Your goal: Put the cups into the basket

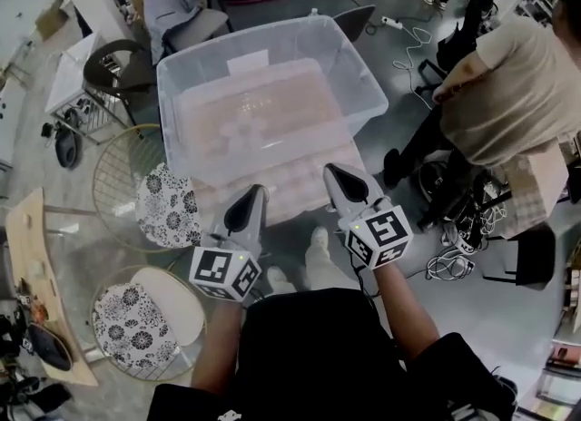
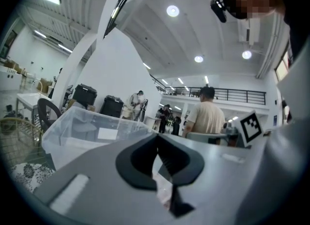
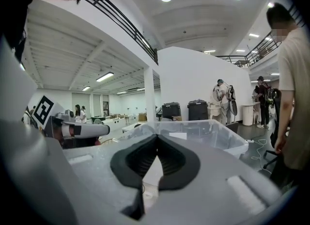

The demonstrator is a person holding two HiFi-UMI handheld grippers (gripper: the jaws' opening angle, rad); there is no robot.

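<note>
Far left: a pale wooden board (image 1: 36, 274), lying long edge front to back.

Beside it: two round wire-framed seats with black-and-white floral cushions, one (image 1: 168, 206) near the tub's left corner, the other (image 1: 123, 324) closer to the person.

Left hand-held gripper (image 1: 256, 194): grey, marker cube (image 1: 225, 272) at its back, held level and pointing at the tub's near wall. Its own view shows the dark pads (image 2: 145, 158) meeting at the tips, closed with nothing between them.

Centre: a large clear plastic tub (image 1: 359, 74), open-topped, with a white label on its far wall. Pale rounded shapes (image 1: 241, 133) show dimly inside its near half. They are too blurred to tell whether they are the cups.

Right hand-held gripper (image 1: 336, 174): same make, cube (image 1: 379, 236) behind, tilted slightly down, tip just beside the tub's near right corner. Jaws pressed together and empty, pads (image 3: 172, 163) touching.

Far right: a person in a beige shirt (image 1: 508, 93), standing on grey floor (image 1: 408, 347) near loose white cables (image 1: 449, 265).
</note>
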